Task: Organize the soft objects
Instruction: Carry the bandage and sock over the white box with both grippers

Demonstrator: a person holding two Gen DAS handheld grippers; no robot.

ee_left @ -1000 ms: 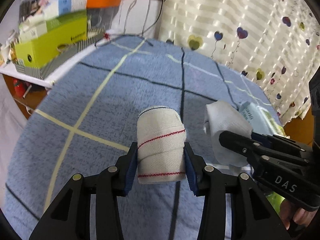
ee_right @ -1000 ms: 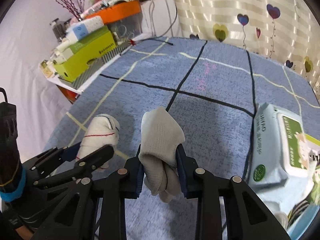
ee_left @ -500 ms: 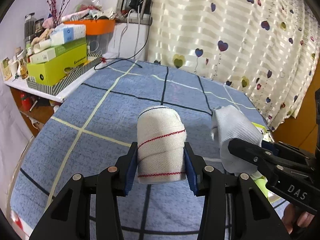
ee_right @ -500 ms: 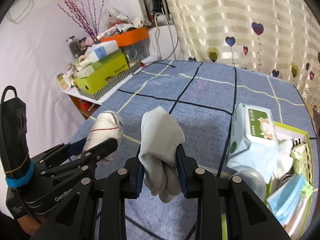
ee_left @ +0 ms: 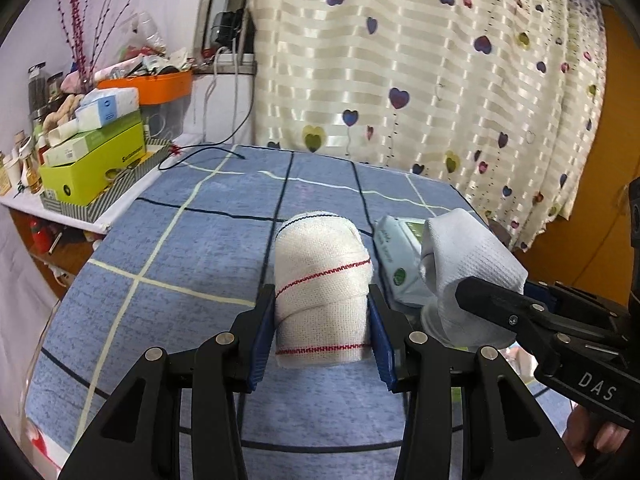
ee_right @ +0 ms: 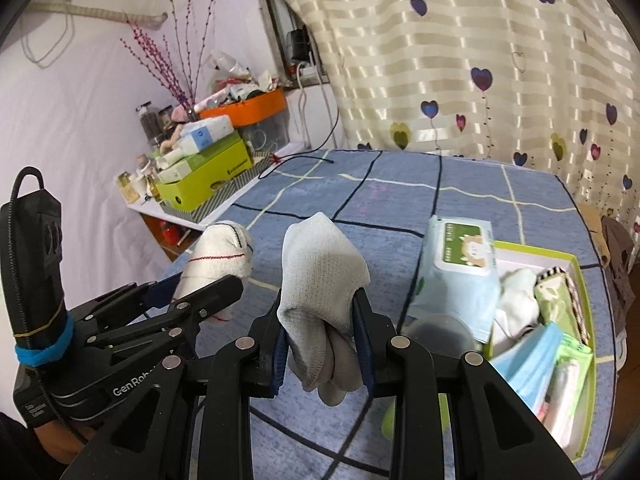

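My left gripper [ee_left: 322, 312] is shut on a rolled white bandage with red stitched lines [ee_left: 322, 280], held upright above the blue checked cloth [ee_left: 200, 232]. My right gripper [ee_right: 320, 320] is shut on a folded grey-white sock [ee_right: 320, 264], also lifted off the cloth. In the right wrist view the left gripper [ee_right: 208, 280] and its bandage [ee_right: 220, 252] hang just to the left. In the left wrist view the sock [ee_left: 468, 264] and the right gripper's fingers [ee_left: 504, 308] show at the right.
A green-rimmed box [ee_right: 576, 264] at the right holds white socks, blue masks and packets. A pack of wet wipes [ee_right: 456, 272] leans on its left edge. A shelf with green boxes [ee_right: 208, 176] and an orange tub [ee_right: 256, 108] borders the left. A heart-patterned curtain [ee_left: 440, 80] hangs behind.
Both grippers have risen and drawn back from the cloth, each keeping its load. More of the room, the curtain and the green-rimmed box have come into view.
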